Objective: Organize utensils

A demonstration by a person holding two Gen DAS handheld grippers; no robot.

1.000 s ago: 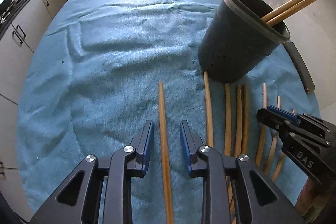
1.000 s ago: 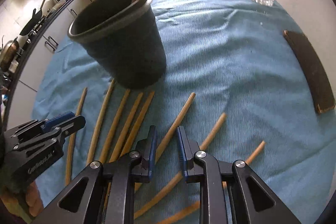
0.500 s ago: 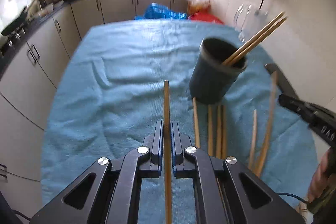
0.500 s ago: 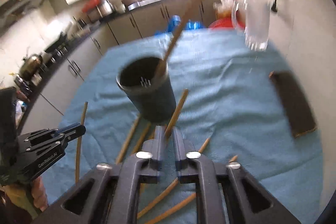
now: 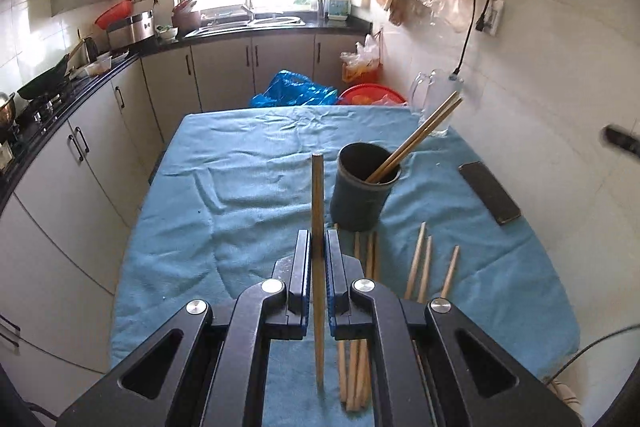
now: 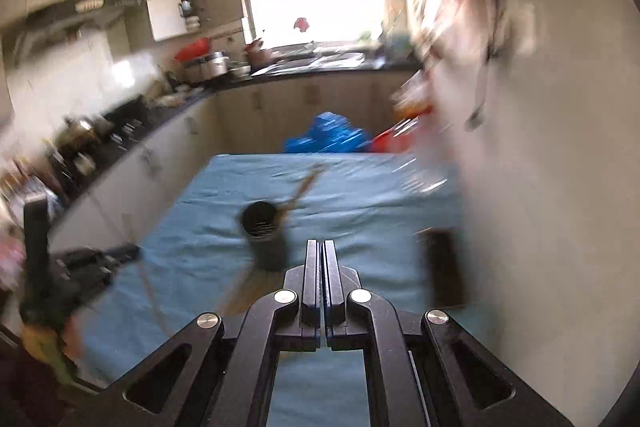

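1. While the left tool [image 5: 318, 247] hangs over the worktop [image 5: 240, 187], its two fingers pinch one wooden chopstick [image 5: 317, 211] between the blue pads.
2. That chopstick points forward past the fingertips and sticks out behind them too. It is up in the air, not lying on the blue towel [image 5: 248, 163].
3. A dark cup [image 5: 362, 195] stands upright on the towel, just right of the held chopstick's tip.
4. Two chopsticks in the cup [image 5: 416, 137] lean out to the right over its rim.
5. More loose chopsticks [image 5: 416, 263] lie flat on the towel in front of the cup, side by side. Some run under the left tool.
6. A dark flat thing [image 5: 490, 193] lies on the towel near the right edge, well apart from the cup.
7. A clear glass jug [image 5: 434, 99] stands at the far right corner, by the wall.
8. The right tool [image 6: 321, 251] has its fingers pressed together. In its own view I see nothing between them, but that picture is very blurred.
9. From the right view the cup [image 6: 266, 235] sits ahead and a bit left of the right tool's tips, lower down.
10. A blurred dark shape at the right edge of the left view may be the right tool; I cannot tell.
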